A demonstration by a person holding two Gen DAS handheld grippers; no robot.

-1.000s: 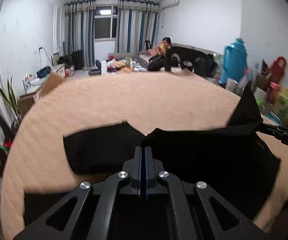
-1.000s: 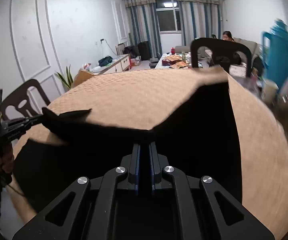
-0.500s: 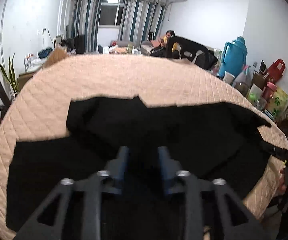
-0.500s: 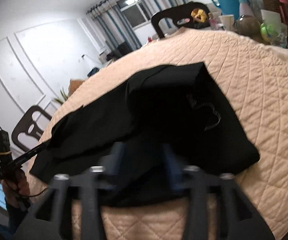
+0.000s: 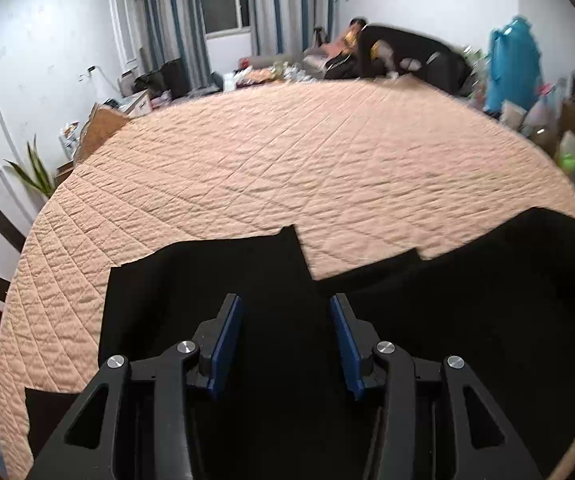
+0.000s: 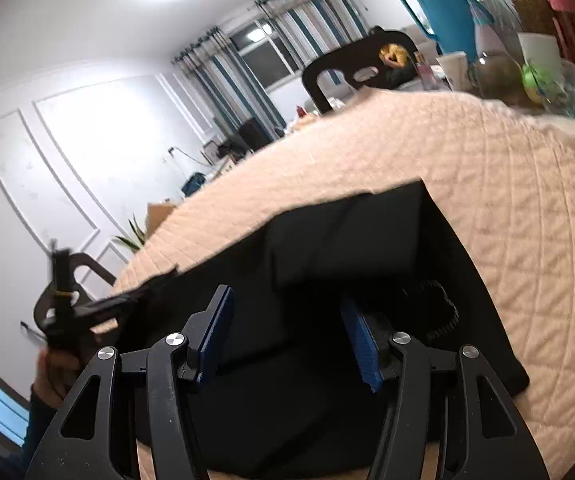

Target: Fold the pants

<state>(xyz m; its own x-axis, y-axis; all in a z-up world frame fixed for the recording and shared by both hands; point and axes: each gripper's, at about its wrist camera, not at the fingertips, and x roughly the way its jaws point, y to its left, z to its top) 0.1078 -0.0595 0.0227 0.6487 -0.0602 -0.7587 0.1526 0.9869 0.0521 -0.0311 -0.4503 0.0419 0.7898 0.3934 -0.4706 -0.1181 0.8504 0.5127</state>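
On the peach quilted cover (image 5: 287,168) of the desk, the black pants (image 5: 279,280) are lying folded near the front edge, with one folded layer lying over another and a stepped upper outline showing against the quilting.

Above the pants, the left tongs (image 5: 286,316) are hanging with both blue-padded fingers (image 5: 226,330) spread wide apart, gripping nothing; only black cloth is showing through the gap, and whether the tips are touching the cloth cannot be told. They are pointing forward across the pants toward the far side of the cover. In the right wrist view, the left tongs (image 6: 143,294) are appearing at the pants' left end, blurred, with a hand (image 6: 61,350) wrapped around the handle below them.

Over the right part of the pants, the right tongs (image 6: 287,328) are tilting, their blue fingers (image 6: 361,344) likewise parted wide and holding nothing. A ribbed drawstring loop (image 6: 441,312) is lying on the pants just right of them.

Beyond the pants, a dark chair back (image 6: 351,72) is standing at the far edge of the cover, and a teal jug (image 6: 435,4) is standing among bottles to the right.
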